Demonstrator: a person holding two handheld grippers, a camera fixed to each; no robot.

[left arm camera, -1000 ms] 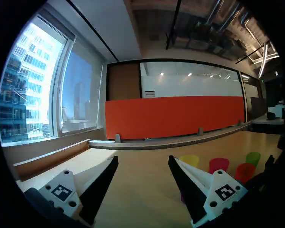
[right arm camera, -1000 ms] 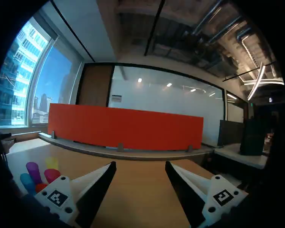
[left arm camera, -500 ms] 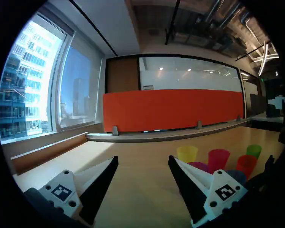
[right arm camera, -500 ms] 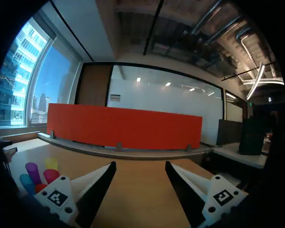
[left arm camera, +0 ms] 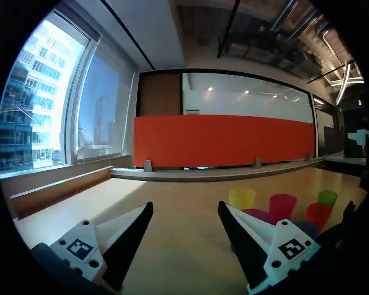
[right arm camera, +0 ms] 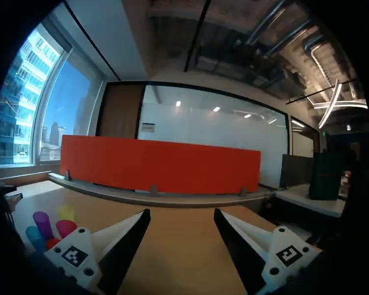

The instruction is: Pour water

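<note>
1. Nearest the lens in the left gripper view, your left gripper [left arm camera: 185, 204] sits at the bottom centre of the frame. Its jaws are spread wide and grip nothing, and bare wooden table [left arm camera: 184, 260] shows through the gap.
2. Just past its right-hand finger, at lower right, a blue cup [left arm camera: 308, 227] and a purple cup [left arm camera: 256, 214] stand upright, each partly hidden by that finger. Behind them stand a red cup [left arm camera: 317, 214], a pink cup [left arm camera: 282, 205], a yellow cup [left arm camera: 242, 198] and, toward the right edge, a green cup [left arm camera: 327, 197]. Whether any holds water cannot be told.
3. In the right gripper view, your right gripper [right arm camera: 181, 211] sits low and central. Its jaws are just as wide apart and hold nothing.
4. At lower left of that view, beside the left-hand finger, the red cup [right arm camera: 51, 242], blue cup [right arm camera: 34, 236], pink cup [right arm camera: 66, 227], purple cup [right arm camera: 43, 222] and yellow cup [right arm camera: 65, 212] are clustered together.
5. Beyond the table's far edge, an orange partition [left arm camera: 224, 140] spans mid-frame in both views.
6. Tall windows [left arm camera: 37, 113] fill the upper left.
</note>
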